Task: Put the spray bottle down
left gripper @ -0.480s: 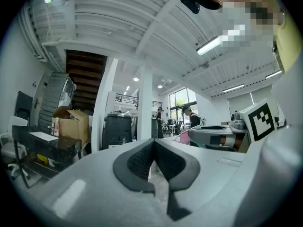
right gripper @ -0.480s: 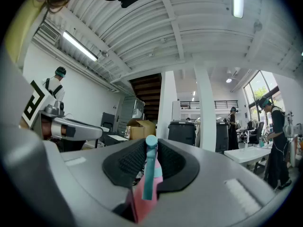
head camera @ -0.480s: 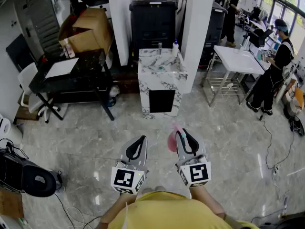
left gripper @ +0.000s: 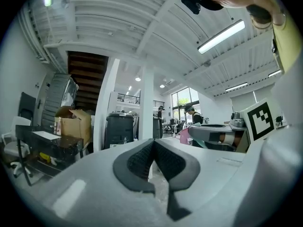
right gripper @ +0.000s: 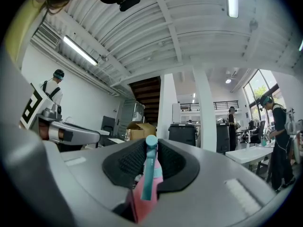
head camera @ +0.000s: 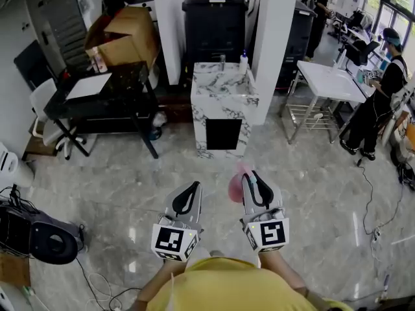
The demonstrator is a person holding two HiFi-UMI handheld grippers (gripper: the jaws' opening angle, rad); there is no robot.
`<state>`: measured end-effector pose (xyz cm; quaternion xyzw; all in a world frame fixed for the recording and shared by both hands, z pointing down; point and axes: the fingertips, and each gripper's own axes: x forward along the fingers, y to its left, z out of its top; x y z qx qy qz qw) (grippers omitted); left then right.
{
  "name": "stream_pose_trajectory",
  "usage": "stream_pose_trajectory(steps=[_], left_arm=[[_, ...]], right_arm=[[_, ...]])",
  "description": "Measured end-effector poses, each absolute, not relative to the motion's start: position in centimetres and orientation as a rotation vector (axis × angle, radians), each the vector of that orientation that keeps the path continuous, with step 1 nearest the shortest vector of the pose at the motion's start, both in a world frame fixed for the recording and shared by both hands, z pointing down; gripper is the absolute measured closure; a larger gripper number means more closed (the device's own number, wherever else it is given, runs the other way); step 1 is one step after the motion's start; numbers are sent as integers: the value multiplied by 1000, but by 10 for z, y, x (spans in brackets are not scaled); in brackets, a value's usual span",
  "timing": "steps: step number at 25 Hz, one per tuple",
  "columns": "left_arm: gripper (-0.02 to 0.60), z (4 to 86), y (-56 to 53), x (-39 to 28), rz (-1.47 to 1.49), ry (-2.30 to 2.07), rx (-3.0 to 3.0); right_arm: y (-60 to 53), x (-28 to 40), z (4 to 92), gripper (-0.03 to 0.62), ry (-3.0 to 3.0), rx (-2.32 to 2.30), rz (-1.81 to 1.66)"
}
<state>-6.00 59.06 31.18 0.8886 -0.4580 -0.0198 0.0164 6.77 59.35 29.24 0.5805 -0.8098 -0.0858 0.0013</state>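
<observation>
Over open floor, well short of the marble counter [head camera: 224,86], both grippers are held about level in front of the person. The right gripper [right gripper: 150,157] pinches the pink spray bottle [right gripper: 143,193] at its teal top. The left gripper [left gripper: 152,148] has jaws pressed together w/ nothing betw. them. Best approach, prob.: keep the bottle upright, seat its base flat on a surface, then ease the jaws apart w/o squeezing the trigger.
</observation>
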Motion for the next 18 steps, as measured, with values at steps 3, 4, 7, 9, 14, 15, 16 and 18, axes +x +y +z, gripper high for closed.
stream_pose_trajectory(steps=[3, 4, 7, 9, 14, 15, 16, 18], left_arm=[[582, 320, 595, -57, -59, -1424, 2746], [581, 322, 595, -56, -58, -1420, 2738], [582, 329, 590, -55, -51, -1420, 2715], [582, 332, 584, -57, -55, -1425, 2703], [581, 337, 552, -54, -84, -1425, 2696], [581, 339, 544, -53, -88, -1421, 2698], [581, 340, 535, -51, -90, -1416, 2700], [581, 342, 514, -49, -85, -1405, 2707]], right_arm=[[596, 73, 297, 522, -2548, 1817, -258], [595, 75, 299, 522, -2547, 1818, -248], [590, 80, 304, 522, -2539, 1820, -222], [584, 80, 307, 522, -2534, 1820, -217], [556, 84, 314, 522, -2518, 1816, -232], [549, 85, 317, 522, -2513, 1818, -231], [540, 87, 320, 522, -2506, 1821, -227], [519, 88, 323, 522, -2494, 1823, -224]])
